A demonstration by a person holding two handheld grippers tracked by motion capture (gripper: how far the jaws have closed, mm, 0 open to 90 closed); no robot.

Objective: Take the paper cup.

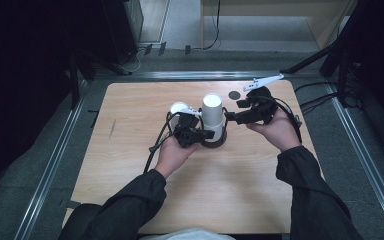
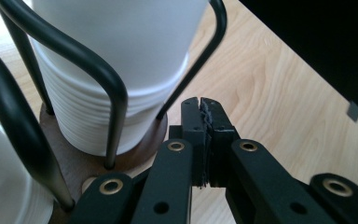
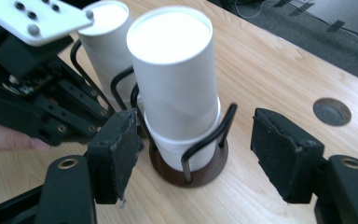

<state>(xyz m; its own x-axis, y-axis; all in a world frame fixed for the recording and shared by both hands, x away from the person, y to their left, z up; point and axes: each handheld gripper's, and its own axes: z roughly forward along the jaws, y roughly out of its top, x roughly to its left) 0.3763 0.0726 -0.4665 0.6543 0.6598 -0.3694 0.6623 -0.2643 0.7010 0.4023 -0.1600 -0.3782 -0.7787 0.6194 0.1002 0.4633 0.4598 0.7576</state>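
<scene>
Stack: tall white paper cups [image 3: 172,79] stand in black wire holder [image 3: 208,140] mid-worktop [image 1: 130,165], kept upright.
Left gripper [image 2: 200,112]: jaws closed empty beside holder's base.
Right gripper [image 3: 200,154]: jaws apart, straddling stack, untouching.

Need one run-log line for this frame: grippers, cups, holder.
left gripper: shut, empty, beside holder base | right gripper: open, jaws apart from cup stack | stack upright in wire holder

Closed tongs [image 2: 204,122] beside racked white cups [image 2: 116,60]
</scene>
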